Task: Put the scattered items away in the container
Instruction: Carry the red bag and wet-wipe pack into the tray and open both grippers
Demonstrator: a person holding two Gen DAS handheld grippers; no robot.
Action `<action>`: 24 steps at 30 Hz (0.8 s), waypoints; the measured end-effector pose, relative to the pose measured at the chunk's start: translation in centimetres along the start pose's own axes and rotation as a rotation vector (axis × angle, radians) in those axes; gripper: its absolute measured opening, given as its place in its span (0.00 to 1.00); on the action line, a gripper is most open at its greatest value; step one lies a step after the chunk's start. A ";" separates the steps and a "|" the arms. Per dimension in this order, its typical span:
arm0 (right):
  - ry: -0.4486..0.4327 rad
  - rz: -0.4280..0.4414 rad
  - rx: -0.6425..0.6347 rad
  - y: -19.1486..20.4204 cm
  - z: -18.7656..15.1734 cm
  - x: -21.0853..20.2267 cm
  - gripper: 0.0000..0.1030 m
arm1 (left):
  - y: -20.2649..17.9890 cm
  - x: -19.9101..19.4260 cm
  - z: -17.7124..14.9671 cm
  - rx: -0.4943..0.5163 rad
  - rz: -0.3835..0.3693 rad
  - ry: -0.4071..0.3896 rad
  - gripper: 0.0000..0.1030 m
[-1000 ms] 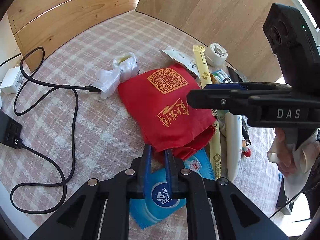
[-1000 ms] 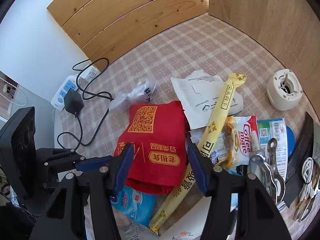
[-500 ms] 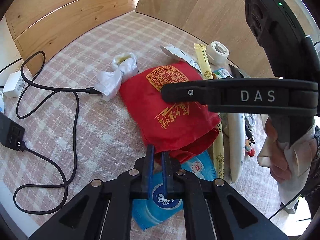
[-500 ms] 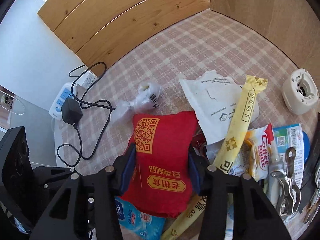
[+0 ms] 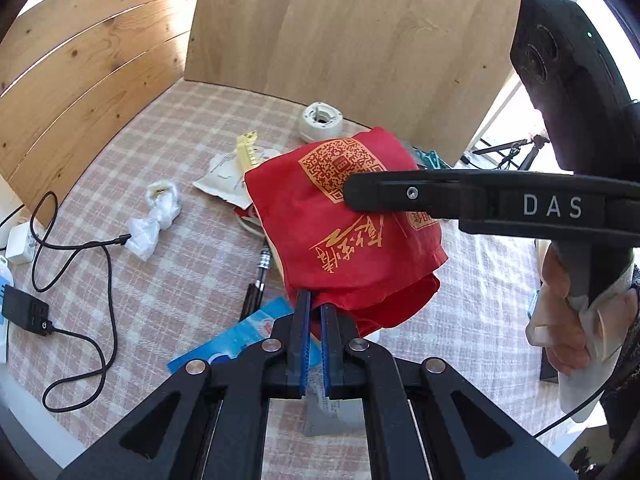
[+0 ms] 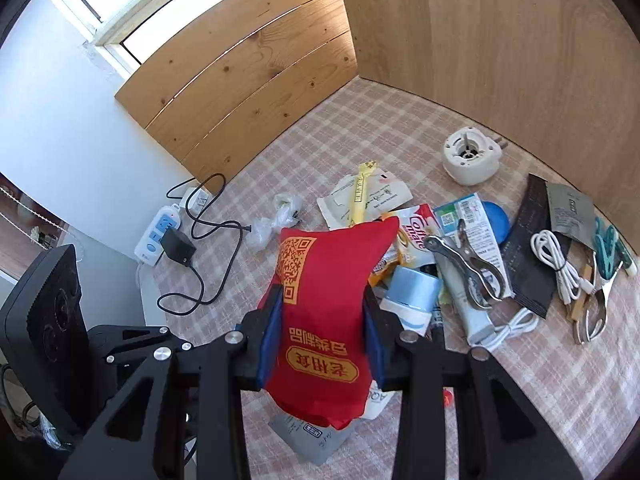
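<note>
A red cloth bag (image 5: 340, 220) with gold print and a QR code hangs lifted above the checked tablecloth (image 5: 152, 280). My left gripper (image 5: 314, 300) is shut on its lower edge. My right gripper (image 6: 322, 304) has the red bag (image 6: 324, 280) between its jaws; they are closing and the blue pads press on both its sides. Scattered items lie to the right: a yellow stick sachet (image 6: 360, 196), a Coffee mate sachet (image 6: 412, 228), a metal clip (image 6: 468, 272), a light-blue roll (image 6: 412, 288) and a white cable (image 6: 560, 264). A blue packet (image 5: 240, 336) and pens (image 5: 256, 288) lie under the bag.
A power strip (image 6: 158, 232), black adapter (image 6: 178, 246) and looping cable sit at the left edge. A crumpled plastic bag (image 5: 156, 216) lies nearby. A white round device (image 6: 472, 156) stands near the upright wooden boards (image 6: 480, 40). A person's hand (image 5: 560, 320) holds the right gripper.
Both grippers have risen and carried the red bag up off the pile. The right jaws have narrowed onto the bag. Pens and more of the blue packet now show beneath it.
</note>
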State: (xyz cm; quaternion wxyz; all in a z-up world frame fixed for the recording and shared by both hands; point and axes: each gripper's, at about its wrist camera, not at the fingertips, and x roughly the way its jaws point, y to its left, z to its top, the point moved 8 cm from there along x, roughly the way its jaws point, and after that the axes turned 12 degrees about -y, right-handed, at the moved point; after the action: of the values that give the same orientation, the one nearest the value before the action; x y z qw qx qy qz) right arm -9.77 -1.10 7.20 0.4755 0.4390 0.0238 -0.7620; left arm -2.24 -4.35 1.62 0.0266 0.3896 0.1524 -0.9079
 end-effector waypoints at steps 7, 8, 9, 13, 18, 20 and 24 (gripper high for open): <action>-0.123 -0.192 0.136 -8.6 -2.9 -11.0 0.34 | -12.3 0.9 0.5 0.205 -0.173 0.031 0.03; -0.136 -0.220 0.167 -10.1 -3.6 -12.7 0.34 | -14.6 1.0 0.3 0.233 -0.202 0.041 0.03; -0.152 -0.248 0.196 -11.7 -4.4 -14.5 0.34 | -16.6 1.1 0.2 0.260 -0.229 0.049 0.03; -0.217 -0.346 0.295 -17.0 -7.4 -21.5 0.34 | -25.6 1.4 -0.9 0.371 -0.341 0.077 0.03; -0.298 -0.471 0.426 -23.6 -11.8 -30.9 0.34 | -36.7 1.9 -2.5 0.526 -0.466 0.097 0.03; -0.325 -0.513 0.479 -25.9 -13.6 -34.3 0.34 | -40.9 1.9 -3.3 0.583 -0.505 0.102 0.03; -0.361 -0.614 0.549 -29.2 -17.2 -40.1 0.34 | -48.1 1.9 -5.3 0.682 -0.576 0.119 0.02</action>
State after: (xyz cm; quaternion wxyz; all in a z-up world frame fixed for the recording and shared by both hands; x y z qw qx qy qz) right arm -13.90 50.91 13.26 0.0898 0.3817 -0.1334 -0.9102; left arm -7.88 43.18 9.16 -0.3657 0.3692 -0.0519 -0.8528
